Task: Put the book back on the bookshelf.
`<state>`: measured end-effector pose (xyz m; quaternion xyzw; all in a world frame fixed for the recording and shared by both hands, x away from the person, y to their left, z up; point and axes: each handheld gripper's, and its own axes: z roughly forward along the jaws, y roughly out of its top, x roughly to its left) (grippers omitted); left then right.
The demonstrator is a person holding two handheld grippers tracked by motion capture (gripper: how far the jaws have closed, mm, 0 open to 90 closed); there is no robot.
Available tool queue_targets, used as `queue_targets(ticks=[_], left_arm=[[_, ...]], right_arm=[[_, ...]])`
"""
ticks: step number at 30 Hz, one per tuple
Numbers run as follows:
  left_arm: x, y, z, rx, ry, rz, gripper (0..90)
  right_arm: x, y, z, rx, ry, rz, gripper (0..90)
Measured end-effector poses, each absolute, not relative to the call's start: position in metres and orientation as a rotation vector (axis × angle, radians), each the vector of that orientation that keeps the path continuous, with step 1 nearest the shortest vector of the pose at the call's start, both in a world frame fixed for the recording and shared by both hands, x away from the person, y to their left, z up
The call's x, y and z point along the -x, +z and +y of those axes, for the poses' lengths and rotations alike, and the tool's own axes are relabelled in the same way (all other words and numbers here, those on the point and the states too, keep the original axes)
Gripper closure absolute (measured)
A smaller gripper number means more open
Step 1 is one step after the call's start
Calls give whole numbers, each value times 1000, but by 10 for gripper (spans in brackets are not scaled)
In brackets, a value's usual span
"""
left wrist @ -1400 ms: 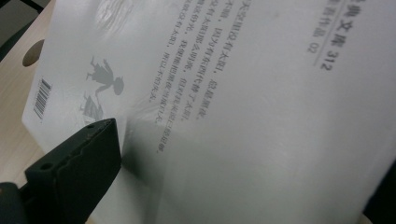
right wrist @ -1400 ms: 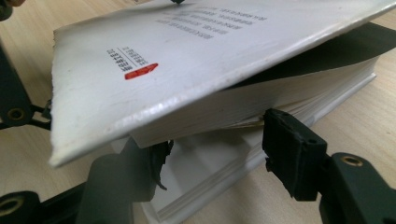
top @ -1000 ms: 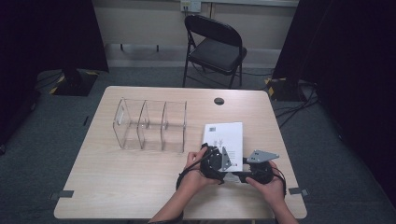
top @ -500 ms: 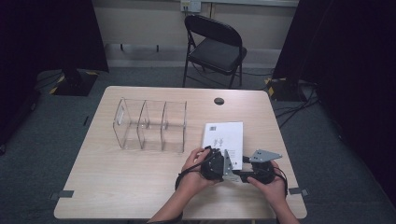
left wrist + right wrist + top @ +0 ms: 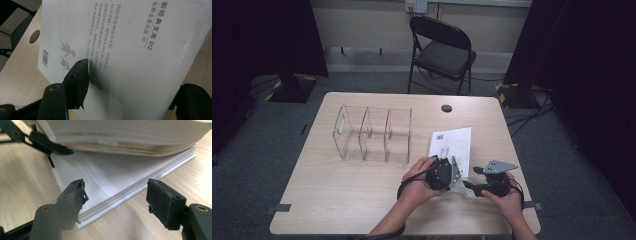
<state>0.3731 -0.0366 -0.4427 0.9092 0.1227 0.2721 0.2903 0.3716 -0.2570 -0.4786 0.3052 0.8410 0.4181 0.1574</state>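
A white paperback book (image 5: 453, 141) lies on the table (image 5: 362, 200), right of centre. My left gripper (image 5: 456, 176) is at the book's near edge. In the left gripper view, one pad (image 5: 80, 71) presses on the printed cover (image 5: 130, 50) and the other jaw sits under the book's edge. These jaws have just been closing and are now shut on the book's upper pages. In the right gripper view that upper stack (image 5: 125, 135) hangs lifted above the lower pages (image 5: 105, 185). My right gripper (image 5: 117, 197) stands open at the book's corner; its jaws have just been opening and hold nothing.
A clear plastic organiser (image 5: 372, 132) with three compartments stands left of the book. A round cable hole (image 5: 446, 108) sits near the table's far edge. A black folding chair (image 5: 444, 50) stands beyond the table. The table's front edge is close to both hands.
The left gripper's jaws have narrowed onto the book's near edge. The right gripper has edged slightly to the right. Both hands stay at about the same spot.
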Motion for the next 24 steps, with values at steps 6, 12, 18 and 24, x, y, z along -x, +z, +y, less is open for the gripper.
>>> queue_targets(ticks=[6, 12, 18, 24], left_arm=[[-378, -432, -35, -2449, 679, 345, 397], [-380, -423, -33, -2464, 654, 367, 415], [-384, -413, -34, -2486, 641, 390, 435], [-387, -404, -35, -2511, 626, 409, 453]], right_arm=[[-373, -482, -266, -856, 1176, 2429, 284], [-373, -484, -276, -865, 1138, 2432, 279], [-372, -489, -283, -882, 1089, 2455, 273], [-368, -494, -280, -836, 1027, 2481, 263]])
